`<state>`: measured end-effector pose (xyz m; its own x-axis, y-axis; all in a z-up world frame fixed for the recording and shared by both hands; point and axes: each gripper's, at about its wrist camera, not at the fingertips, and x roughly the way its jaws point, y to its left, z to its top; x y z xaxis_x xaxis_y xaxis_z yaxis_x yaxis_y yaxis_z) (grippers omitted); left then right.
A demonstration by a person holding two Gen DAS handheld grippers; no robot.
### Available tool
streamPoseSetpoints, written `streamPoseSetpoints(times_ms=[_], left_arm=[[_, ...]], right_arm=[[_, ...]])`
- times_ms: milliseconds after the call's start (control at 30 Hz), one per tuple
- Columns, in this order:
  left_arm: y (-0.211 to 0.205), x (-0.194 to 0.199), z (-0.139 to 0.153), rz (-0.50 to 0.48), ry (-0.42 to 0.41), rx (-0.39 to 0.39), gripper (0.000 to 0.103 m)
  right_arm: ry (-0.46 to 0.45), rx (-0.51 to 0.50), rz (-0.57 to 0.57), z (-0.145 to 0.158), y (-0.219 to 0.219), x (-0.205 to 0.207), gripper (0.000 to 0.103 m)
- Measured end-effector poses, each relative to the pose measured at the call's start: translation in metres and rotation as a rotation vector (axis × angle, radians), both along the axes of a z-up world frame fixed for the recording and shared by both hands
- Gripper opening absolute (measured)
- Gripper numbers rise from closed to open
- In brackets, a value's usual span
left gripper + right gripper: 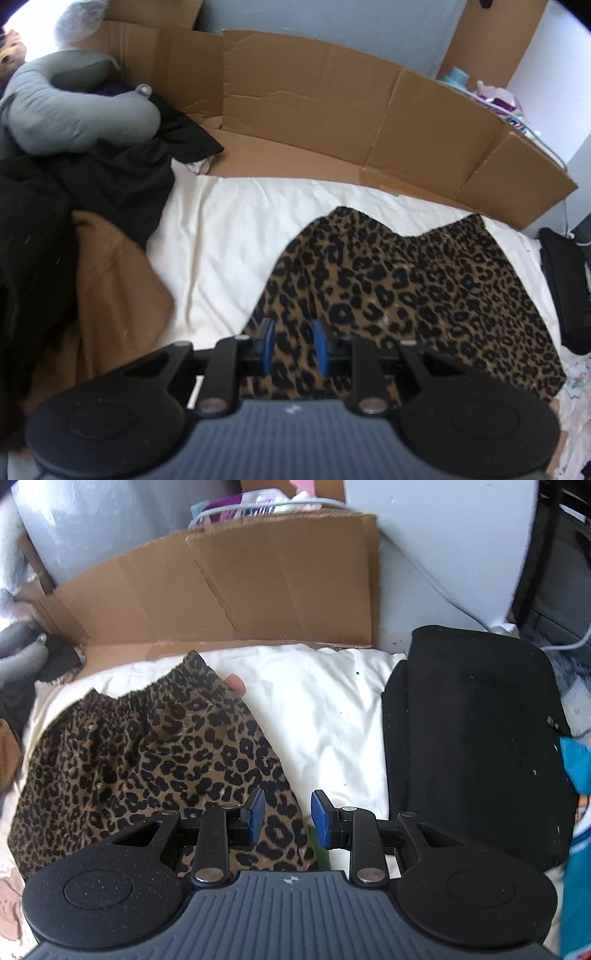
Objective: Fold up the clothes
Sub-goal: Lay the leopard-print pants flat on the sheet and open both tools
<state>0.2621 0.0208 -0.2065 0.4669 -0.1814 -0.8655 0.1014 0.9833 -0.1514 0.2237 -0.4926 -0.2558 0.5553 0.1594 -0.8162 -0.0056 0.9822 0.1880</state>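
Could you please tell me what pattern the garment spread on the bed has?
Brown-and-black leopard-print garment; left wrist view shows it best.

Each hand-held gripper (294, 345) (288, 818) — ribbed grey body, black round discs, silver screws — carries blue finger pads

No word, number or brand name can be read anywhere. The only sign is a small white crosshair mark on the ribbed grey body of the right gripper (288, 818); a fainter white mark sits at the same spot on the left gripper (293, 345), too blurred to make out.
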Motion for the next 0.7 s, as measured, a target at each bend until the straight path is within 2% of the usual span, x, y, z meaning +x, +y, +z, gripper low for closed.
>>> streamPoseSetpoints(times_ms=[67, 200, 333, 500, 700], left_arm=[[0.002, -0.018, 0.003, 0.015, 0.000, -0.020, 0.026], [0.009, -0.056, 0.005, 0.045, 0.014, -0.040, 0.028], [0.020, -0.086, 0.000, 0.044, 0.041, 0.012, 0.028], [0.035, -0.108, -0.008, 0.089, 0.083, 0.035, 0.028], [0.044, -0.115, -0.020, 0.153, 0.109, 0.037, 0.028]], right_arm=[[-0.041, 0.037, -0.009, 0.003, -0.004, -0.015, 0.041], [-0.069, 0.084, -0.049, -0.008, -0.014, -0.043, 0.041], [-0.071, 0.137, -0.108, -0.034, -0.026, -0.068, 0.041], [-0.083, 0.199, -0.183, -0.062, -0.038, -0.084, 0.041], [-0.076, 0.246, -0.223, -0.087, -0.040, -0.089, 0.041]])
